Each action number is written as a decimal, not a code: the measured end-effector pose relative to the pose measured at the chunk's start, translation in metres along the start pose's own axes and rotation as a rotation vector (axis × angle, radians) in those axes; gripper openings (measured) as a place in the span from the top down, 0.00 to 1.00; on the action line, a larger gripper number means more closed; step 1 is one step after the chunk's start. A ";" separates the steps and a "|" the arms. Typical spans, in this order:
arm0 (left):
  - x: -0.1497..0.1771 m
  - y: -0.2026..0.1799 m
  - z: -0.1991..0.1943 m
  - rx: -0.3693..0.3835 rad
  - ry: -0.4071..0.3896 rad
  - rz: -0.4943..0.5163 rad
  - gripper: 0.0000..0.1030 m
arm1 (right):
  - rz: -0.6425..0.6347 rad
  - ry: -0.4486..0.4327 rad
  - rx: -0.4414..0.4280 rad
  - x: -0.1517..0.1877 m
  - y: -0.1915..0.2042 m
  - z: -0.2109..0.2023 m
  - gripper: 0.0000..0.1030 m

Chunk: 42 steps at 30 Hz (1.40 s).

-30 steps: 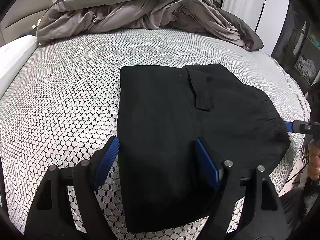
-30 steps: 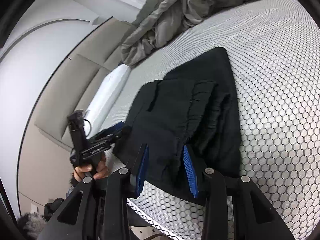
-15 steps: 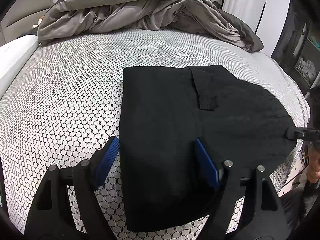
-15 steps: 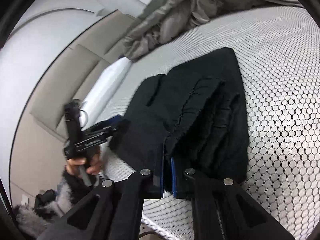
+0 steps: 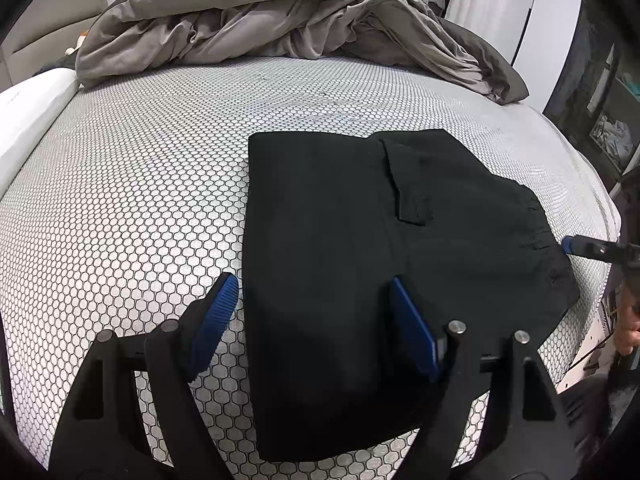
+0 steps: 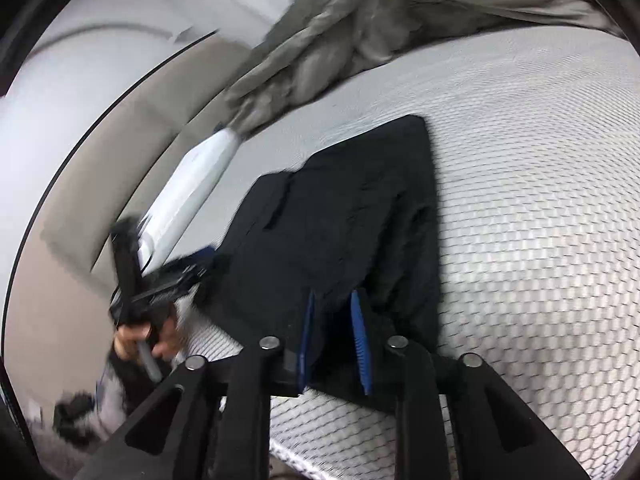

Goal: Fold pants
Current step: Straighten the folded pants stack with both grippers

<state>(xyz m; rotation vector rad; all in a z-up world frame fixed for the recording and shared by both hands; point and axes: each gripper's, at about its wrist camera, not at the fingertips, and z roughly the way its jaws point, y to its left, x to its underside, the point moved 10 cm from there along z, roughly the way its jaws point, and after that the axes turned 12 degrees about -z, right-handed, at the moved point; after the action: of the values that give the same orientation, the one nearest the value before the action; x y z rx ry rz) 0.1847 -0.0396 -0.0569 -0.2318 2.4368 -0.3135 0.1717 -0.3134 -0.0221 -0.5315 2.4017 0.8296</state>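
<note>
Honeycomb-patterned mattress (image 5: pixel 140 208) fills both views, a rumpled grey duvet (image 5: pixel 280 20) heaped at the far end. On it the black pants (image 5: pixel 340 240) lie folded into a compact rectangle. Left gripper (image 5: pixel 312 320) hangs spread wide over the near edge, pinching nothing. Right gripper (image 6: pixel 334 340), jaws just reopening to a narrow gap, sits at the waistband end; through the blur, cloth seems between the pads. Risk: a snagged layer could drag the fold apart.
</note>
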 end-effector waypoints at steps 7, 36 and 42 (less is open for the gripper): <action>0.004 -0.003 0.006 -0.002 0.014 0.009 0.26 | 0.073 -0.011 -0.011 -0.004 -0.011 0.016 0.62; -0.013 0.011 0.038 0.104 0.075 -0.213 0.52 | 0.025 0.032 0.182 -0.017 -0.042 0.052 0.54; -0.017 0.016 0.000 -0.030 -0.065 -0.114 0.51 | 0.005 -0.047 0.274 -0.019 -0.039 0.013 0.51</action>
<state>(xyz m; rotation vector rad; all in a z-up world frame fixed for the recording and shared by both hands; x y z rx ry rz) 0.1963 -0.0197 -0.0509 -0.3890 2.3699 -0.3147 0.2115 -0.3296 -0.0362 -0.3930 2.4218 0.4965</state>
